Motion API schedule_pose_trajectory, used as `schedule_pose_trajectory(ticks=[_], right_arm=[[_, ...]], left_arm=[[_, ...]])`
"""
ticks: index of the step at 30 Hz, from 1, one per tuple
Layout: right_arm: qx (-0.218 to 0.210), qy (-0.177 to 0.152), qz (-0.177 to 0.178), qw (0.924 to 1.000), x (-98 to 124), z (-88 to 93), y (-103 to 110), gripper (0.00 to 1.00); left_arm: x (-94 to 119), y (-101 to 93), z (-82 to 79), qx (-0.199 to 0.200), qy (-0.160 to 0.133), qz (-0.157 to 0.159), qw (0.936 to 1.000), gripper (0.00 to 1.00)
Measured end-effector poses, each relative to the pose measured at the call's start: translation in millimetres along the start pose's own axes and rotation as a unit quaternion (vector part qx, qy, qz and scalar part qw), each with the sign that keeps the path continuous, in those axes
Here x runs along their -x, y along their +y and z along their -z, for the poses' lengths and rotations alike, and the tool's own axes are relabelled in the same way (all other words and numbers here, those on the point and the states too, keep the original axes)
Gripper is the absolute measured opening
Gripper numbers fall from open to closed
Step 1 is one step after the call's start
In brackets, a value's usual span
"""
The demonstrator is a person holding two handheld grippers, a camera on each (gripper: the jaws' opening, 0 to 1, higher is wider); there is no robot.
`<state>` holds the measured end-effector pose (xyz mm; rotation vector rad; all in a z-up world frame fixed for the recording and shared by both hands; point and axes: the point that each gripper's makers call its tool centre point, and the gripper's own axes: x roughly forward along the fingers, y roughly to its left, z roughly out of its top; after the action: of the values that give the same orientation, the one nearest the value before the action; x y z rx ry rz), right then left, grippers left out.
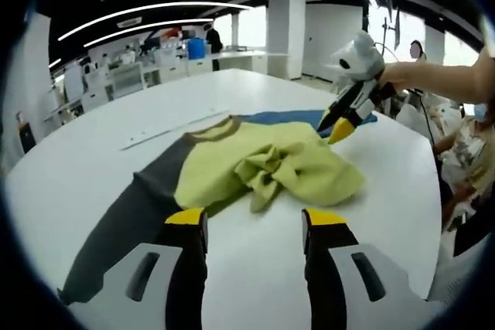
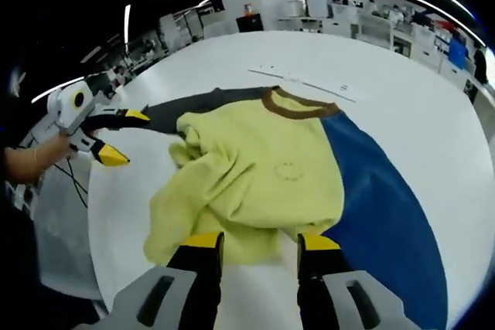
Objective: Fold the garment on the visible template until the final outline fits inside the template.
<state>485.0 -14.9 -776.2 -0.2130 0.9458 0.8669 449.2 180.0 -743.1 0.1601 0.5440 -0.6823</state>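
Left gripper view: we see our left gripper (image 1: 254, 226) at 6 o'clock, jaws wide, holding nothing, just short of a crumpled yellow garment (image 1: 267, 168). It lies on a grey-and-blue template (image 1: 128, 218) on a white table (image 1: 93, 152). At 2 o'clock, our right gripper (image 1: 334, 127) hovers over the garment's far edge, jaws narrowly parted, empty.

Left gripper (image 1: 254, 222): fingers spread apart, nothing held. Right gripper (image 2: 260, 245): fingers spread apart, nothing held, hand-carried.
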Motion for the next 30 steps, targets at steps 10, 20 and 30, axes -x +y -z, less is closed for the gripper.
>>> schedule_pose_trajectory(ticks=[10, 20, 30], right_arm=[[0.002, 0.003, 0.005, 1.0, -6.1, 8.8, -0.6, 0.24], [0.01, -0.002, 0.011, 0.9999, -9.8, 8.4, -1.4, 0.18], [0.01, 0.002, 0.029, 0.9995, -13.6, 11.5, -7.8, 0.09]], left_arm=[[-32.9, 1.3, 7.5, 0.005, 0.011, 0.004, 0.9999, 0.33], [-55.0, -3.0, 13.6, 0.019, 0.012, 0.026, 0.9994, 0.24], [-64.3, -2.2, 23.6, 0.017, 0.025, 0.022, 0.9993, 0.08]])
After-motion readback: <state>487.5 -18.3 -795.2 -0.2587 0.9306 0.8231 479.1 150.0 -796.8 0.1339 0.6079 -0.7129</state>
